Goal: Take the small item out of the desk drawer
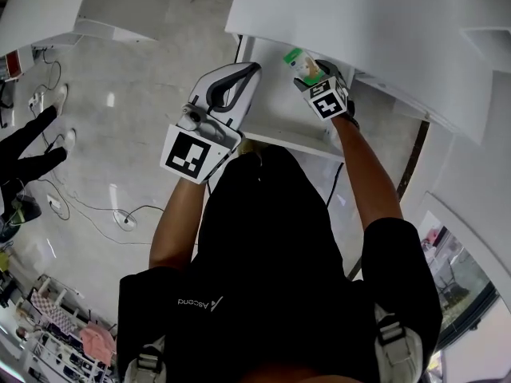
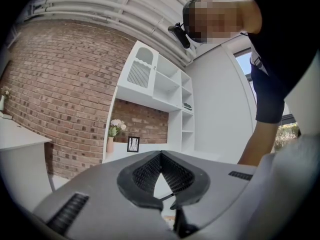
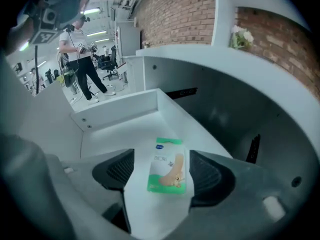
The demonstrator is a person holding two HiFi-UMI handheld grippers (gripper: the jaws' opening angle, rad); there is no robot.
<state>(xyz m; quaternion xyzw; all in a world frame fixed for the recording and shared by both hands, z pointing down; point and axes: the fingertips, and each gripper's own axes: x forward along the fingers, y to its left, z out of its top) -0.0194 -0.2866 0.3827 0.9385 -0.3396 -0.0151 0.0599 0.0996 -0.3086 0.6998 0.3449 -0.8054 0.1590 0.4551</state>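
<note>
A small green-and-white packet (image 3: 169, 166) lies flat on the floor of the open white drawer (image 3: 120, 109). My right gripper (image 3: 162, 174) is open, one dark pad on each side of the packet, neither pressing on it. From the head view, the right gripper (image 1: 313, 76) hangs over the drawer (image 1: 271, 126) with the packet (image 1: 302, 62) at its tips. My left gripper (image 1: 254, 68) hovers beside it at the drawer's left, shut, with nothing in it. In its own view the left gripper (image 2: 161, 156) points up toward the room, its pads meeting at the tip.
The white desk top (image 1: 383, 22) overhangs the drawer's back. Cables (image 1: 120, 214) trail over the grey floor at the left, near a person's dark legs (image 1: 24, 150). A white shelf unit (image 2: 160, 99) stands against a brick wall. Another person (image 3: 80, 59) stands farther off.
</note>
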